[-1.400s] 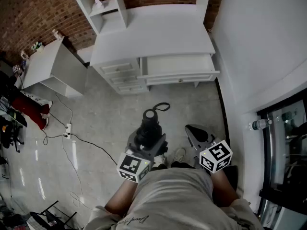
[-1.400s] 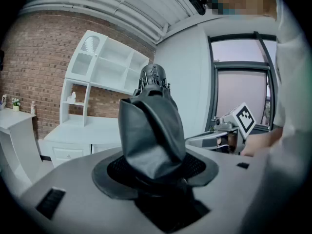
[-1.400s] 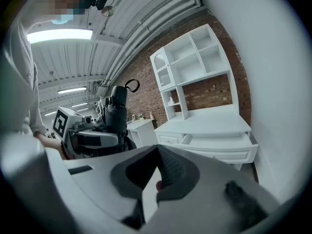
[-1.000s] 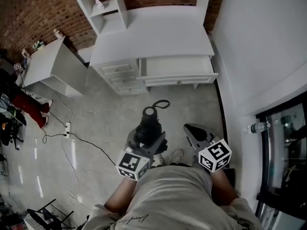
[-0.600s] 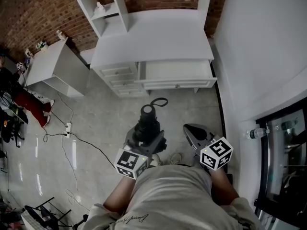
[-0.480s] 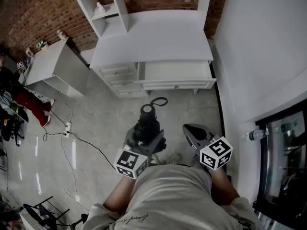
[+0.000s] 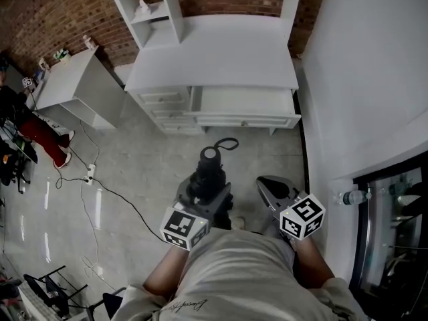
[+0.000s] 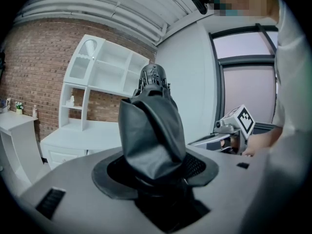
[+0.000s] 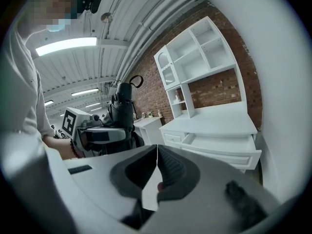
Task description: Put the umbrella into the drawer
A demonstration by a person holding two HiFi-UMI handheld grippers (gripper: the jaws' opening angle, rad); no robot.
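The black folded umbrella (image 7: 207, 176) stands upright in my left gripper (image 7: 202, 194), which is shut on it; its handle top and strap loop point toward the desk. In the left gripper view the umbrella (image 8: 151, 126) fills the middle, clamped between the pads of the left gripper (image 8: 157, 167). My right gripper (image 7: 269, 183) hangs to the right of it, shut with nothing in it; its jaws meet in the right gripper view (image 9: 157, 155). The white desk's drawer (image 7: 244, 121) stands open and empty ahead of both grippers, also seen as the drawer (image 9: 222, 147) at right.
A white desk (image 7: 214, 52) with a stack of small drawers (image 7: 164, 109) stands against a brick wall. A shelf unit (image 7: 150, 12) rises at its left, a low white cabinet (image 7: 73, 85) further left. A cable and power strip (image 7: 88, 177) lie on the floor. A white wall (image 7: 361, 79) runs along the right.
The desk and its open drawer sit a little nearer to both grippers than before. The left gripper's hold on the umbrella is unchanged, and the right stays shut.
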